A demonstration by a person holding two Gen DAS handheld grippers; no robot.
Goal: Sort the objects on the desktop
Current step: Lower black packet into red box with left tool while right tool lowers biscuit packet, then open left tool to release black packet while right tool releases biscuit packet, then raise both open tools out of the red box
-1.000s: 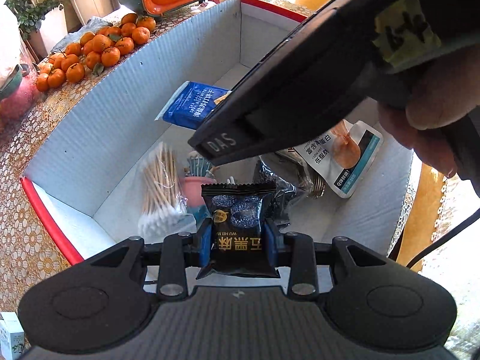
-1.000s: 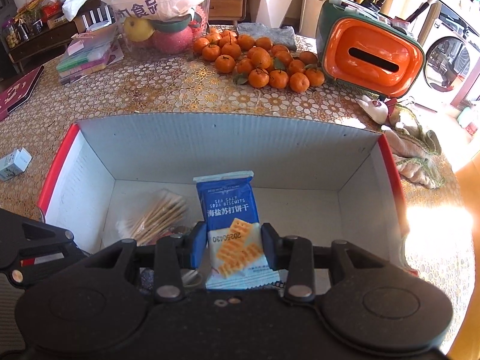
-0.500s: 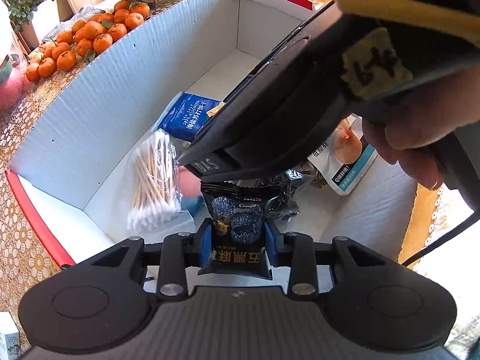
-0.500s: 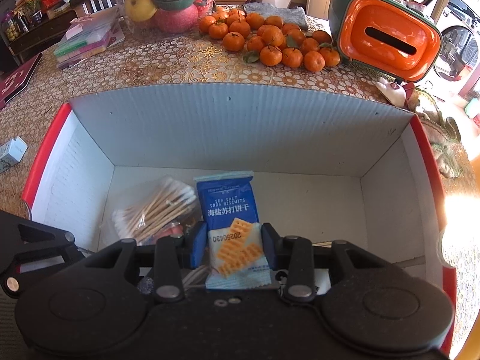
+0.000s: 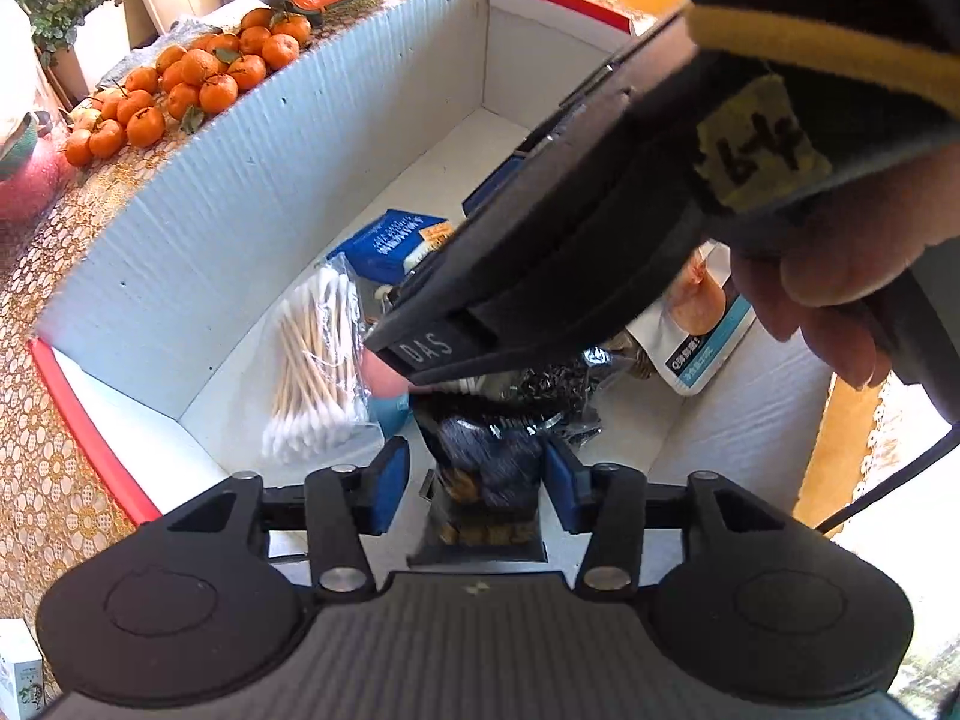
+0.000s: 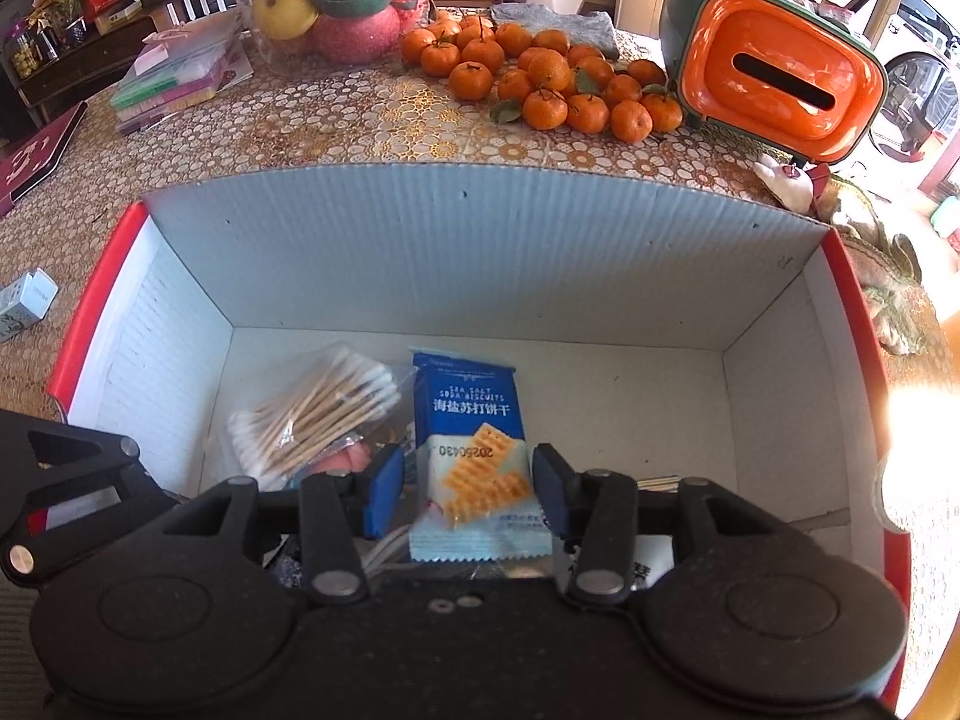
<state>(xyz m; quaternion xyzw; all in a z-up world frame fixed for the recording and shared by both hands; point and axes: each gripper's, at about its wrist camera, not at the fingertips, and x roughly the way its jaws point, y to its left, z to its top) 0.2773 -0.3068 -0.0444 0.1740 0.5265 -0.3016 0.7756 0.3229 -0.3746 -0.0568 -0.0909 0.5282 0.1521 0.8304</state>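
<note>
Release is the step: over the box (image 6: 480,252), our left gripper (image 5: 477,477) opens off the dark snack packet (image 5: 486,480), our right gripper (image 6: 465,483) off the cracker packet (image 6: 474,444). Next we lift clear.

My right gripper (image 6: 465,495) is opening around the blue cracker packet (image 6: 474,456), just right of the cotton swabs (image 6: 315,411), inside the box (image 6: 480,252).

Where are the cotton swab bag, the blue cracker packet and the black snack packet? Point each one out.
cotton swab bag (image 6: 312,414), right wrist view: on the wooden sticks at mid-bag.
blue cracker packet (image 6: 471,414), right wrist view: on its blue printed upper half.
black snack packet (image 5: 486,468), left wrist view: on its dark front face.
</note>
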